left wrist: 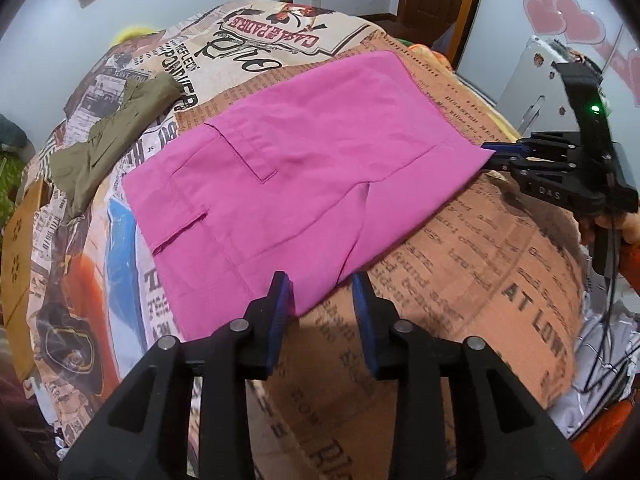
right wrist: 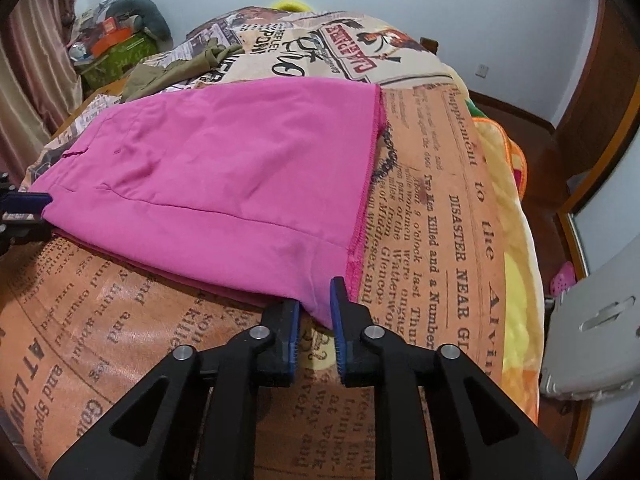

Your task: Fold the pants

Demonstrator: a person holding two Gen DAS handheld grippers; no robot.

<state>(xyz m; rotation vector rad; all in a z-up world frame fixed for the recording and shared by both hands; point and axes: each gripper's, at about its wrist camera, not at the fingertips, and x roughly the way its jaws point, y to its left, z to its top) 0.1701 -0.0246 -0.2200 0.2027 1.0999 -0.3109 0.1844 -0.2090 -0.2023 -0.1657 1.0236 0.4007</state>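
Folded pink pants [left wrist: 300, 168] lie flat on a newspaper-print bedspread [left wrist: 460, 260]. My left gripper [left wrist: 320, 284] stands open at their near edge, with the cloth's corner between its blue pads and not pinched. The right wrist view shows the same pants [right wrist: 220, 168], stitched hem to the right. My right gripper [right wrist: 316, 304] is open too, a pink corner lying loose in the gap between its pads. From the left wrist, the right gripper [left wrist: 490, 152] sits at the pants' right corner. The left gripper [right wrist: 24, 204] shows at the pants' left edge.
An olive green garment [left wrist: 116, 136] lies crumpled on the bed beyond the pants' left side. A grey hard case [right wrist: 592, 320] stands off the bed's right edge. A pile of clutter [right wrist: 112, 40] and a curtain [right wrist: 32, 80] are at the far left.
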